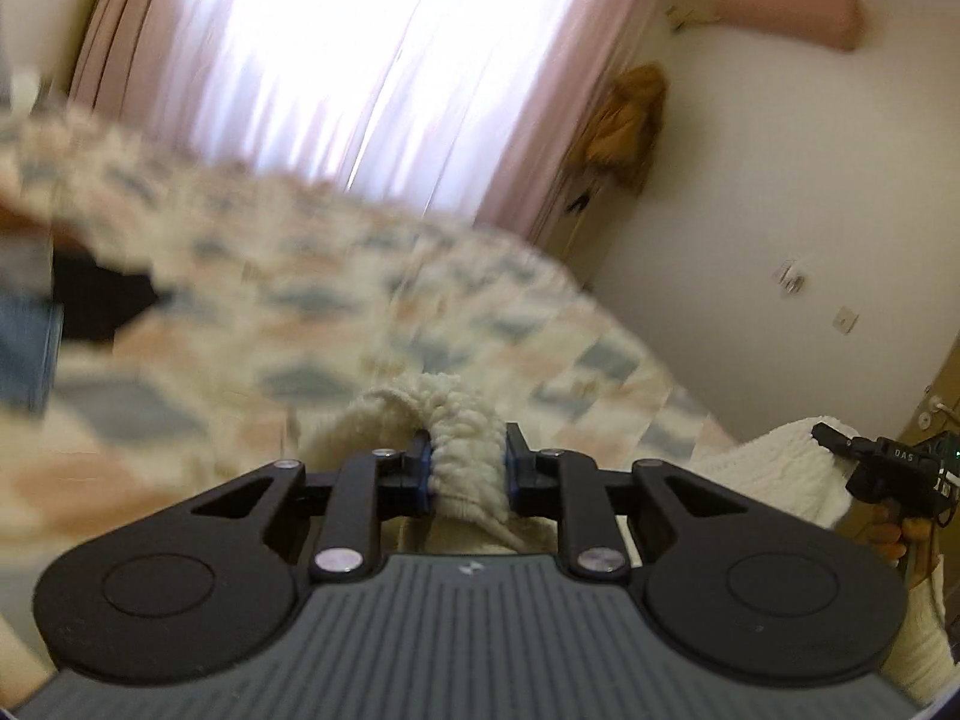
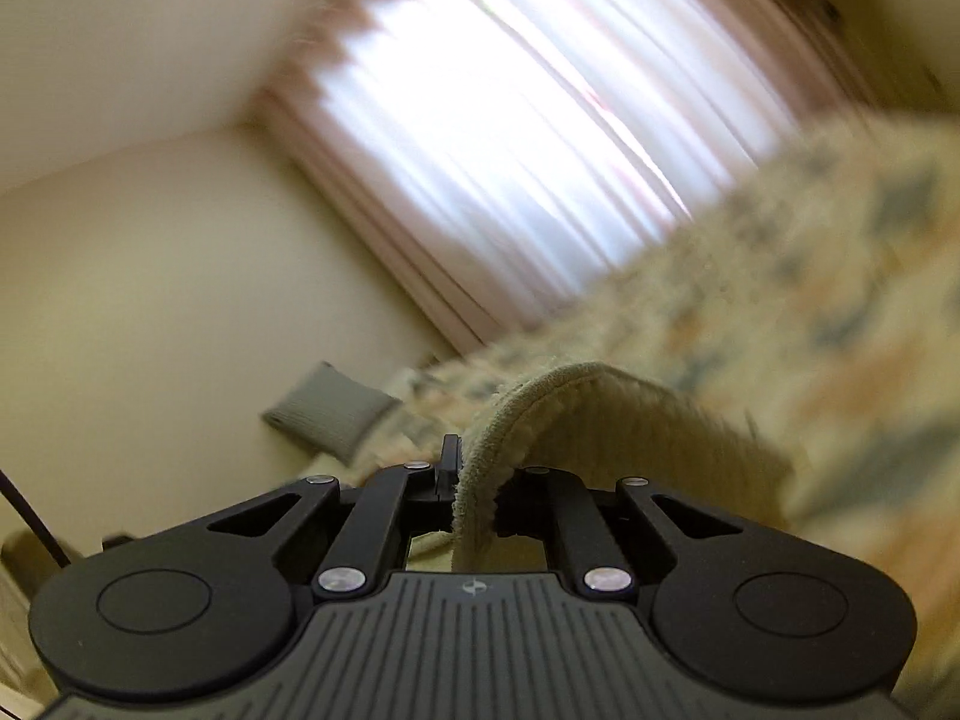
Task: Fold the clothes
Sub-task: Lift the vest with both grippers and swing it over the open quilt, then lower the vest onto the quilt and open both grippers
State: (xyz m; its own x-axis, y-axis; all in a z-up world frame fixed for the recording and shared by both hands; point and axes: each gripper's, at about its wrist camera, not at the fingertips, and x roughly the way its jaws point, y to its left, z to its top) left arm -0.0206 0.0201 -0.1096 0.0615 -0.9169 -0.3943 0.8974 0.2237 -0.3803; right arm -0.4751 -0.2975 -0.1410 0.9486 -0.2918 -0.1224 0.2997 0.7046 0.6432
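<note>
Clearly both grippers hold the same piece of clothing, a thick cream fleece garment [image 1: 462, 450], and it is lifted up in the air above the bed [image 1: 252, 324], which I take as the landmark. The left gripper [image 1: 467, 468] has its jaws closed on a thick bunch of the woolly cloth; the bunch fills all the space between the blue pads [image 1: 427, 471], so the grip looks firm. In the left wrist view the right gripper [image 1: 840, 447] shows at the far right, over the near edge of the bed, and it pinches another white part of the same garment. In its own view the right gripper [image 2: 465, 480] is almost fully closed on a ribbed hem [image 2: 540, 396] of the garment, which arches up and away toward the bed cover.

The bed cover with blue and peach shapes is blurred in both views, so I judge the grippers are in quick motion. Behind the bed hangs a pink curtain [image 1: 336, 72], and a grey pillow [image 2: 330, 420] lies at one end of the bed by the wall.

I think the step in hand is shaking out or spreading the garment before the first fold. The next move calls for lowering it flat on the bed with both grips kept tight and the two held points well apart, so the cloth lands without wrinkles. How the garment hangs below is not visible.
</note>
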